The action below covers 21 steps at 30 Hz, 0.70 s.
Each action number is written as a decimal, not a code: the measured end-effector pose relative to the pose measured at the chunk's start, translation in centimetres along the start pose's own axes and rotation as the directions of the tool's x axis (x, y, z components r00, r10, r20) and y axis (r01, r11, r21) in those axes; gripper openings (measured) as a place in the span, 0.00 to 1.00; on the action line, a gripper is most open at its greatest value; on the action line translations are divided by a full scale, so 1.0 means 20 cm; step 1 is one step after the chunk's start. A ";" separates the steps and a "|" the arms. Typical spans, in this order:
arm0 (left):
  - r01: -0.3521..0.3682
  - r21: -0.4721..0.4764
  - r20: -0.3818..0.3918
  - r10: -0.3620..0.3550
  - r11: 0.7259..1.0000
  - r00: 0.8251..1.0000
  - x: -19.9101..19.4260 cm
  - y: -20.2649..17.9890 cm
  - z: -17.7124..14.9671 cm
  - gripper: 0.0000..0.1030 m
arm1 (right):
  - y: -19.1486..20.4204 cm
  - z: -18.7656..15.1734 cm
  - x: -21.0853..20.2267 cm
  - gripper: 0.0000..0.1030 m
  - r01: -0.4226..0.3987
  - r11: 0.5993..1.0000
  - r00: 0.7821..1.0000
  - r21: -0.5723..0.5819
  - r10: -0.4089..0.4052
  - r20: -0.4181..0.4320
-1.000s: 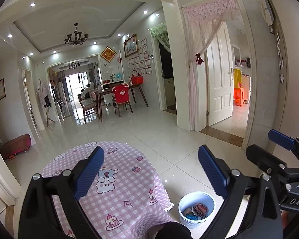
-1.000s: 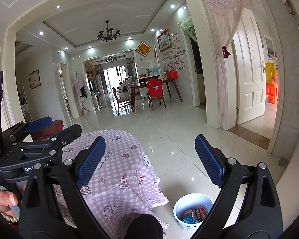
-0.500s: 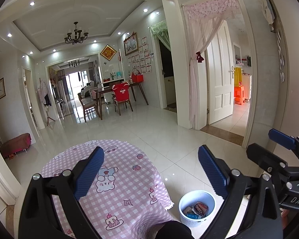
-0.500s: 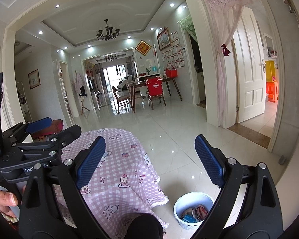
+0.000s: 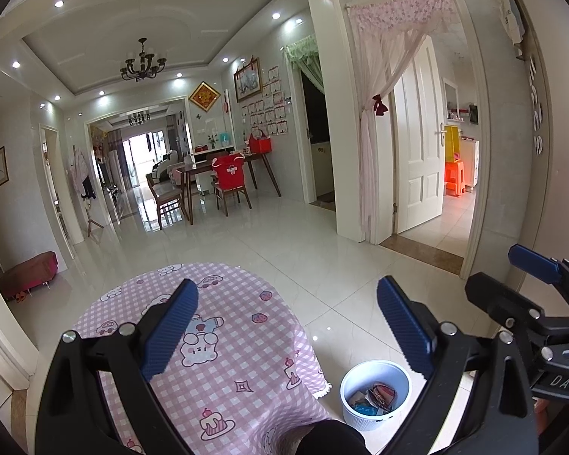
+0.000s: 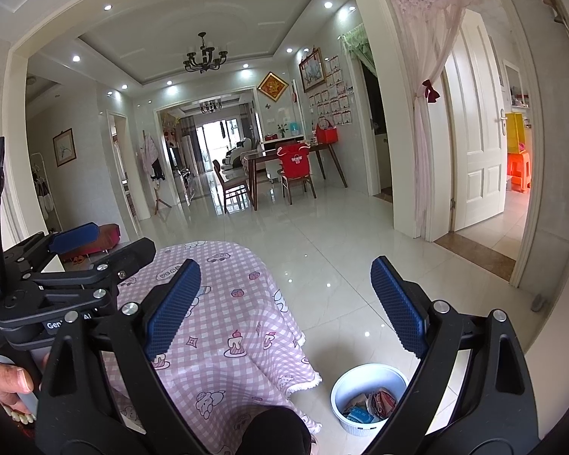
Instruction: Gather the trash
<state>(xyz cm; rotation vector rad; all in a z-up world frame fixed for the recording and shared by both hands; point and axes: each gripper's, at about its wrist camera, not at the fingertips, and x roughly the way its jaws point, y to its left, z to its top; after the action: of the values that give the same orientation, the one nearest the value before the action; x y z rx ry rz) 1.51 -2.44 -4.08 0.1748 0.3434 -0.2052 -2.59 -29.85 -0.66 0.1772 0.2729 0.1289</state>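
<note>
A white round bin (image 5: 375,393) stands on the floor to the right of a table covered with a pink checked cloth (image 5: 216,341). Several wrappers lie inside the bin; it also shows in the right wrist view (image 6: 368,398). My left gripper (image 5: 286,322) is open and empty, held above the table's right side. My right gripper (image 6: 284,303) is open and empty, above the cloth (image 6: 223,326) and the bin. Each gripper shows at the edge of the other's view: the right one (image 5: 535,303), the left one (image 6: 72,265).
White tiled floor (image 5: 284,250) stretches ahead to a dining table with chairs (image 5: 223,182). A doorway with a pink curtain and a white door (image 5: 417,144) is on the right. A red bench (image 5: 28,271) stands by the left wall.
Both grippers stay open and nearly still. The views have shifted only slightly.
</note>
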 end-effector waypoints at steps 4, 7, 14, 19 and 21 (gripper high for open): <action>0.000 -0.001 -0.001 0.000 1.000 1.000 -0.02 0.02 -0.03 0.91 | 0.01 0.00 0.00 0.87 0.000 1.000 1.000 -0.001 0.000 -0.002; 0.002 0.000 -0.002 -0.002 1.000 1.000 -0.02 0.02 -0.02 0.91 | 0.03 0.00 0.00 0.87 0.001 1.000 1.000 -0.002 -0.001 -0.006; 0.004 -0.003 -0.007 -0.004 1.000 1.000 0.00 0.05 -0.04 0.91 | 0.08 -0.01 0.00 0.87 -0.002 1.000 1.000 -0.005 0.002 -0.021; 0.005 -0.025 -0.032 -0.006 1.000 0.999 0.04 0.14 -0.09 0.91 | 0.13 0.00 0.07 0.87 -0.005 1.000 0.999 -0.005 0.004 -0.043; 0.017 -0.038 -0.046 -0.019 0.999 0.999 0.09 0.17 -0.10 0.92 | 0.17 -0.02 0.10 0.87 -0.005 1.000 0.998 -0.007 0.004 -0.056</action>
<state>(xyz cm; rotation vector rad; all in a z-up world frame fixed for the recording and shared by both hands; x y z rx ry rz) 3.30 1.03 -6.02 0.1396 0.3948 -0.2125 -1.20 -26.27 -0.82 0.1669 0.3274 0.1393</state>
